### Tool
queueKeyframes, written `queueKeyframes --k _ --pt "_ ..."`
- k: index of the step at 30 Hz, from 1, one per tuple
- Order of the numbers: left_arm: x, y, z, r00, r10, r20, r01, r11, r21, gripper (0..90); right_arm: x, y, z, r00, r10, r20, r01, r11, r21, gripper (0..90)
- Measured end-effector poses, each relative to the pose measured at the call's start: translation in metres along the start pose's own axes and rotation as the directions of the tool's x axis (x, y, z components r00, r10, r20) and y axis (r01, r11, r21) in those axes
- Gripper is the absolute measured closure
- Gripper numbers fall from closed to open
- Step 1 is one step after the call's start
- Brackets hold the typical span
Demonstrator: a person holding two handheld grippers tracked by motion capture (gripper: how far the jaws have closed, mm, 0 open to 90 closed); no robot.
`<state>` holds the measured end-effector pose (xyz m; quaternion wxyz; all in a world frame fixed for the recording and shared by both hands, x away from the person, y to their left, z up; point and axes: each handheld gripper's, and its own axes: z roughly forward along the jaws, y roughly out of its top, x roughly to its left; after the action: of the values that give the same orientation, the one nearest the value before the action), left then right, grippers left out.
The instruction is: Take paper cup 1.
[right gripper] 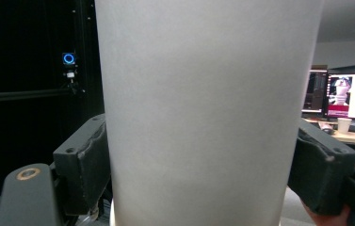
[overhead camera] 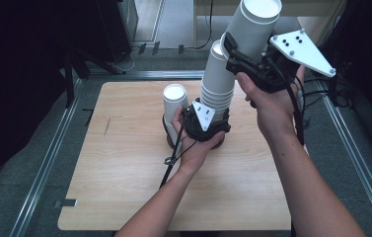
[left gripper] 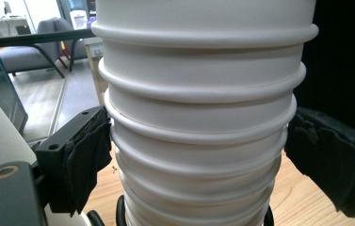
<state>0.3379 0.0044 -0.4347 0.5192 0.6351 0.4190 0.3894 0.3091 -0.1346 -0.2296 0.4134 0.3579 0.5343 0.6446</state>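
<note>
A tall stack of white paper cups [overhead camera: 218, 84] stands on the wooden table [overhead camera: 124, 187]. My left gripper [overhead camera: 208, 123] is shut on its lower part; in the left gripper view both black pads [left gripper: 90, 150] press the ribbed rims of the stack [left gripper: 203, 117]. Above it, tilted to the right, a white cup [overhead camera: 252, 24] is held by my right gripper [overhead camera: 242, 54], its bottom close over the stack's top. In the right gripper view the jaws press both sides of the cup's smooth wall [right gripper: 208, 94]. Another white cup [overhead camera: 174, 98] stands upright just left of the left hand.
Metal rails [overhead camera: 50, 163] run along both sides of the table, with dark equipment [overhead camera: 25, 59] at the left and cables [overhead camera: 341, 94] at the right. Bare tabletop lies in front and to the left. Monitors [right gripper: 349, 94] glow far off.
</note>
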Motion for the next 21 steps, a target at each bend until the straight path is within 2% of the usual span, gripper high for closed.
queueKeyframes --k 6,12,15,20,21 --pt "0.0 0.0 0.0 1.0 0.0 0.001 0.0 1.0 0.0 8.2 -0.009 0.002 -0.013 0.9999 0.005 0.011 -0.005 1.0 0.001 18.3" --pt "0.0 0.001 -0.001 1.0 0.001 0.004 -0.001 1.0 0.003 8.3 -0.02 -0.005 -0.029 0.9995 0.013 0.029 -0.014 1.0 0.011 18.6" --pt "0.0 0.002 -0.003 1.0 -0.001 0.0 0.001 1.0 0.005 8.3 -0.023 -0.009 -0.035 0.9991 -0.002 0.043 0.002 1.0 0.016 18.6" --pt "0.001 0.006 -0.008 0.9997 -0.008 0.025 0.008 0.9999 0.006 7.5 -0.027 -0.016 -0.044 0.9979 -0.022 0.062 0.021 1.0 0.017 18.6" --pt "0.001 0.006 -0.012 0.999 -0.007 0.043 0.007 1.0 0.002 6.8 -0.028 -0.02 -0.048 0.9974 -0.029 0.066 0.028 0.999 0.018 18.6"
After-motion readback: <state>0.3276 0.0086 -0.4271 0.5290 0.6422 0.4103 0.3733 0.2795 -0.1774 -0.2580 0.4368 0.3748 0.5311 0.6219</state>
